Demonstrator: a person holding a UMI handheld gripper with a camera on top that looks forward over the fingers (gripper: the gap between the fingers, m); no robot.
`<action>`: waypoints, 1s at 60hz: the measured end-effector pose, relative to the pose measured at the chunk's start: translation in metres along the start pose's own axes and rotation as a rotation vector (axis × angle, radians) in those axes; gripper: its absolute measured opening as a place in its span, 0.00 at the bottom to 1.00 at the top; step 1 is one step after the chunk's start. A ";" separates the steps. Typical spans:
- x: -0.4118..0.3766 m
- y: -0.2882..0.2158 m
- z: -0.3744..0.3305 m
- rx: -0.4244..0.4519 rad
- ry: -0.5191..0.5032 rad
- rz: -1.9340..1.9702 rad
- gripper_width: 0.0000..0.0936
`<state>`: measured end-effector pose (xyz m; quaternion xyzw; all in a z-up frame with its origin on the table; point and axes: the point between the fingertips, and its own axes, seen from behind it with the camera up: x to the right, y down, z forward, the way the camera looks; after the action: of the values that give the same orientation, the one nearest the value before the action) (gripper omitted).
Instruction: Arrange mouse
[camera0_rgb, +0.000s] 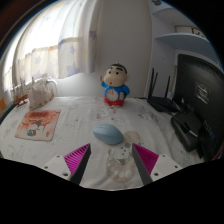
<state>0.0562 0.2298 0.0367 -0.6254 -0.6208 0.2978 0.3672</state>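
A grey-blue computer mouse (108, 132) lies on the white patterned tablecloth (85, 115), just ahead of my fingertips and roughly centred between them. My gripper (112, 158) is open, its pink pads (78, 157) spread wide at either side. Only the cloth with a printed figure shows between the fingers; they do not touch the mouse.
A cartoon boy figurine (116, 86) stands beyond the mouse at the table's back. To the right are a black router with antennas (163, 100), a monitor (196, 80) and a black keyboard (188, 128). A red-printed booklet (38, 122) and a small pale ornament (38, 93) sit to the left.
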 end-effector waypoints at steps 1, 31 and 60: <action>0.000 0.001 0.006 -0.003 0.001 -0.001 0.91; 0.017 -0.026 0.120 -0.021 -0.045 -0.026 0.92; 0.006 -0.036 0.140 -0.056 -0.060 -0.027 0.46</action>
<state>-0.0794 0.2466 -0.0103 -0.6177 -0.6481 0.2941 0.3346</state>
